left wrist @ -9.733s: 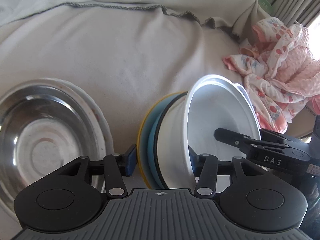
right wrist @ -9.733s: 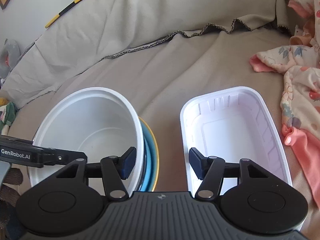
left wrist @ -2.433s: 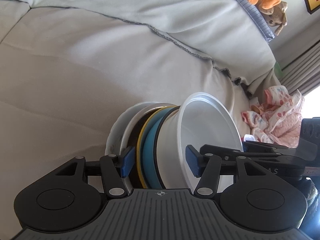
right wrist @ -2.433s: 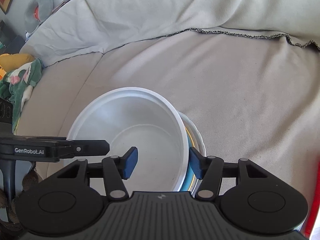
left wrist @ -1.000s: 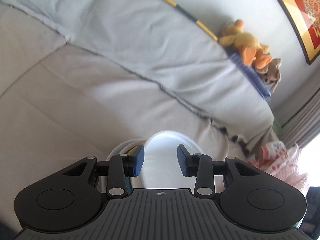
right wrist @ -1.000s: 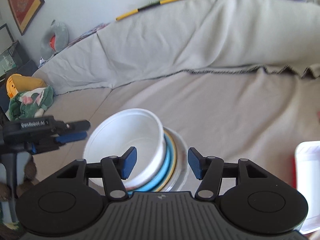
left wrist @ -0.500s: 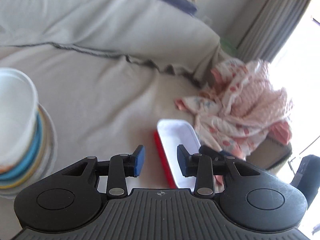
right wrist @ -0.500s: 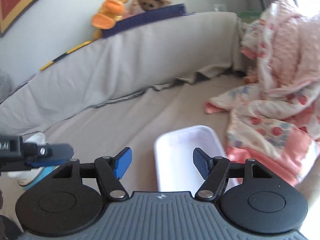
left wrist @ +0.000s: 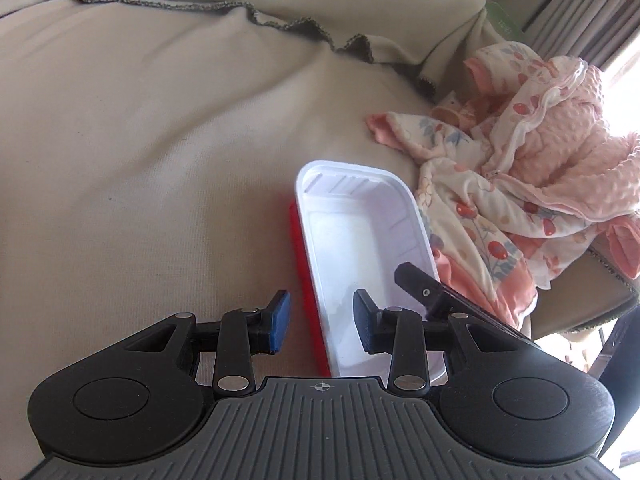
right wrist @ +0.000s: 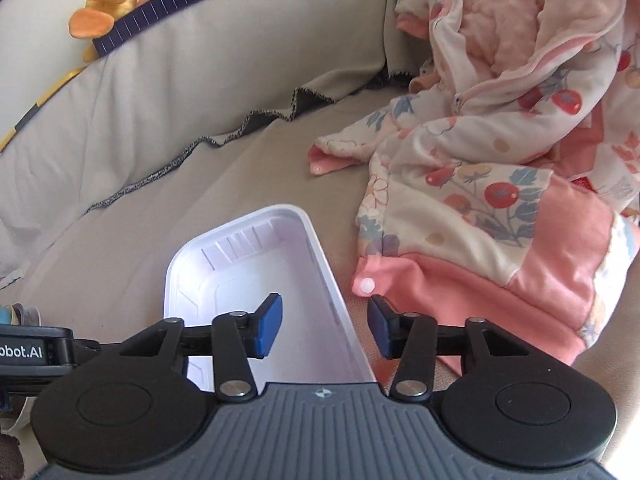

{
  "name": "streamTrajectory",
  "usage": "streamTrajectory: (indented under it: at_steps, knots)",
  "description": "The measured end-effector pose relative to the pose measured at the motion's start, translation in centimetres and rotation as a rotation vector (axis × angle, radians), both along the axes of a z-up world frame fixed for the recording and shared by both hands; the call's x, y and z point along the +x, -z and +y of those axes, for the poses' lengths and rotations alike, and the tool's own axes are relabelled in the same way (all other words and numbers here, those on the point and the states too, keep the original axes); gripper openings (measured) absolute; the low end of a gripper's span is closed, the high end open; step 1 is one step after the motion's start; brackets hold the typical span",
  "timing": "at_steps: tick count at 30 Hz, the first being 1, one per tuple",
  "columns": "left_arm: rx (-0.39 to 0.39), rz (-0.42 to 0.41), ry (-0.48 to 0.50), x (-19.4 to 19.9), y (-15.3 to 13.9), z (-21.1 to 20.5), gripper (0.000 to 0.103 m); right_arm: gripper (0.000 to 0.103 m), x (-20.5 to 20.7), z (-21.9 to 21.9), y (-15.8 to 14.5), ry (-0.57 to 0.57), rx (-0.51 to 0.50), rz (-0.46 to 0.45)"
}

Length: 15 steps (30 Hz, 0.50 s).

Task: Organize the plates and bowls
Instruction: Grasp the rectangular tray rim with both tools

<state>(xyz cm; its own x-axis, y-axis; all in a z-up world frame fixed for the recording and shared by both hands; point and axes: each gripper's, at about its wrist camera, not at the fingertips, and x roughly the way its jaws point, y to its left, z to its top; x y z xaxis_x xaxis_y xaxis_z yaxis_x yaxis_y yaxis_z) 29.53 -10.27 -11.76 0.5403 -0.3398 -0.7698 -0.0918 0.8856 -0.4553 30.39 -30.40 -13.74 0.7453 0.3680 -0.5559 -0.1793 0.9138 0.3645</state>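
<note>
A white rectangular tray [left wrist: 360, 240] is seen lying flat on the beige-covered sofa seat [left wrist: 140, 160], with a red edge [left wrist: 306, 280] showing along its left side, from what cannot be told. A pink floral garment [left wrist: 520, 168] is bunched just beside the tray's right long side. The left tool [left wrist: 322, 326] is positioned over the tray's left wall, one pad outside and one inside; the jaws are closing but the pads are not seen pressing on the wall. The right tool [right wrist: 324, 326] is straddling the tray's right wall the same way, jaws closing at a moderate gap, with no contact visible. Nothing is held by either tool. In the right wrist view, the edge of a stack of dishes [right wrist: 24, 314] is barely visible at far left, well apart from the tray. Plush toys [right wrist: 100, 12] are seen on the sofa back.
</note>
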Motion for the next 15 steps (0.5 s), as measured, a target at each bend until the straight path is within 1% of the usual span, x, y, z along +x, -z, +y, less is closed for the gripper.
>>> streamTrajectory:
  at_steps: [2,4,7,10,12,15]
  knots:
    - [0.014,-0.005,0.017,0.0,0.4,0.1,0.032,0.039,-0.1,0.4,0.2,-0.014,0.025,0.016]
    - [0.051,-0.006,0.024,-0.4,0.6,0.3,0.026,0.037,-0.8,1.0,0.2,-0.039,0.055,0.026]
    - [0.076,-0.017,-0.006,-2.0,0.1,2.1,0.026,0.037,-2.5,2.7,0.0,-0.078,0.062,0.03]
    - [0.088,-0.041,-0.039,-4.6,-0.7,4.8,0.025,0.037,-4.1,5.0,0.0,-0.142,0.06,0.028]
    - [0.103,-0.043,-0.062,-6.9,-1.0,6.5,0.022,0.037,-5.2,6.3,0.0,-0.204,0.08,0.032]
    - [0.126,-0.037,-0.083,-10.3,-0.8,7.9,0.021,0.037,-6.8,8.0,0.2,-0.28,0.087,0.034]
